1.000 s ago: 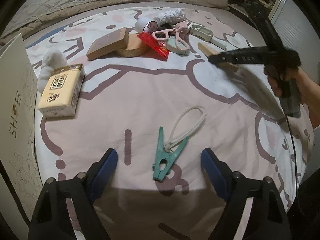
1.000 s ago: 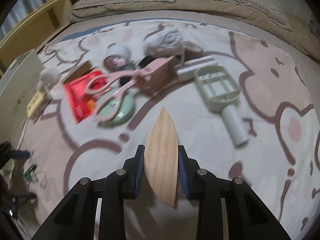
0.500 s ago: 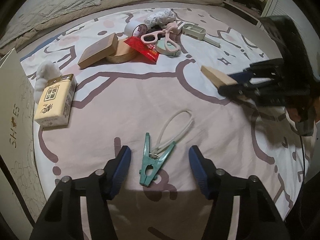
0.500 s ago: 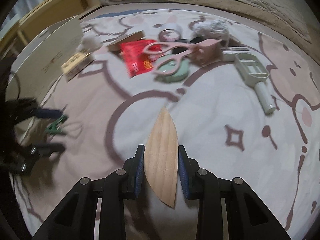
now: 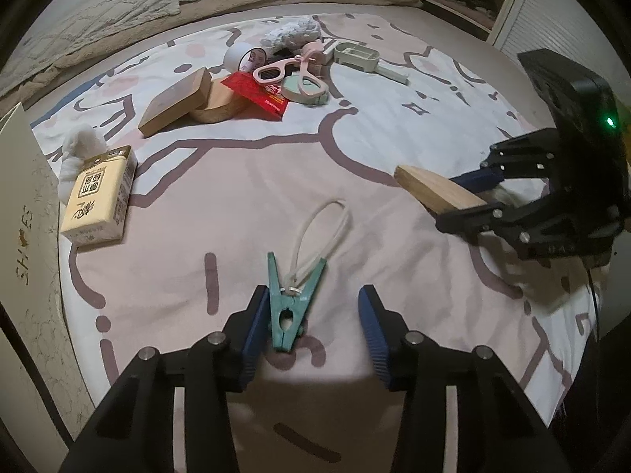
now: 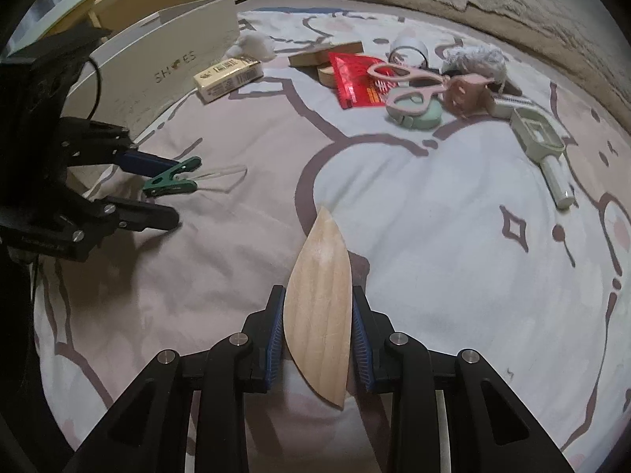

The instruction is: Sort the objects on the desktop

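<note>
One bed (image 5: 394,126) carries it all. My right gripper (image 6: 318,339) has its jaws clamped on one wood slab (image 6: 319,299), at right. My left gripper (image 5: 309,315) has just been closing its jaws round one peg (image 5: 290,307), near centre: left pad touching, right pad apart. I'd centre before squeezing.

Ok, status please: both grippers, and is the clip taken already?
Left gripper open around clip, one pad touching, not pinched. Right gripper shut on wood piece. Nothing in the way.
</note>
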A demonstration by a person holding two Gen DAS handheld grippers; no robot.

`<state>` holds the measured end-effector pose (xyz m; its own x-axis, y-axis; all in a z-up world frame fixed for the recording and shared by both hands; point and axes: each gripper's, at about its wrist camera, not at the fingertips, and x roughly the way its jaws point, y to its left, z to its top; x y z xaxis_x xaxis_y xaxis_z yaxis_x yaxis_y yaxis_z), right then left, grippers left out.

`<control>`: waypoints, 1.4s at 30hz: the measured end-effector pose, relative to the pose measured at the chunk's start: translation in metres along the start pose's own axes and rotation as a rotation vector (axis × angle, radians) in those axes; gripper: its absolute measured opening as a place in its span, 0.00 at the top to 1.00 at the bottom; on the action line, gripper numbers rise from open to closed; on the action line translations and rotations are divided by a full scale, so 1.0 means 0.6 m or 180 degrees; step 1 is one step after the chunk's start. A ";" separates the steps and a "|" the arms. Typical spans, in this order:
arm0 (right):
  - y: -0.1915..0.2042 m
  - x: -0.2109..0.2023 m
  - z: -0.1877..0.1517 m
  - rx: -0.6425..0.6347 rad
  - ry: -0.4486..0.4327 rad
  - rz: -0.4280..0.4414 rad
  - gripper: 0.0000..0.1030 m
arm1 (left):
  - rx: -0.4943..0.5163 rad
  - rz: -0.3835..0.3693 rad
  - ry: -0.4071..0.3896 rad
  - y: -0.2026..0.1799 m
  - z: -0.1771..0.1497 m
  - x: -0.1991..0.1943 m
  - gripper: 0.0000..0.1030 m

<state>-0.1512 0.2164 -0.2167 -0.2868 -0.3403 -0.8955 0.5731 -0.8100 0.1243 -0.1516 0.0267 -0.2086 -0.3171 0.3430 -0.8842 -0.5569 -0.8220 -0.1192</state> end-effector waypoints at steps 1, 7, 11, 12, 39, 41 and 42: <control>0.000 0.001 0.001 0.0013 0.0001 -0.0009 0.69 | 0.0005 -0.0001 0.0000 0.001 -0.002 -0.002 0.55; 0.009 0.000 -0.006 -0.0090 -0.0044 -0.0102 0.68 | -0.0067 0.0069 0.0013 0.016 -0.010 -0.007 0.55; 0.001 -0.001 -0.012 -0.0006 -0.0100 -0.0028 0.66 | -0.0120 0.0142 0.0032 0.028 -0.016 -0.009 0.55; 0.001 0.000 -0.012 0.0007 -0.0115 0.0001 0.63 | -0.0125 0.0158 0.0035 0.029 -0.017 -0.009 0.55; 0.040 0.007 -0.046 -0.0418 -0.0186 0.0094 0.00 | -0.0210 0.0854 0.0034 0.065 -0.008 -0.005 0.52; 0.039 0.007 -0.046 -0.0416 -0.0190 0.0094 0.00 | -0.0255 0.0759 0.0054 0.068 -0.011 -0.006 0.41; 0.039 0.006 -0.046 -0.0424 -0.0199 0.0084 0.00 | -0.0288 0.0703 0.0062 0.069 -0.012 -0.007 0.35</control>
<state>-0.1175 0.2091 -0.2290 -0.3152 -0.3930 -0.8638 0.6766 -0.7313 0.0859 -0.1678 -0.0122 -0.2131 -0.4083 0.1423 -0.9017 -0.4042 -0.9138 0.0389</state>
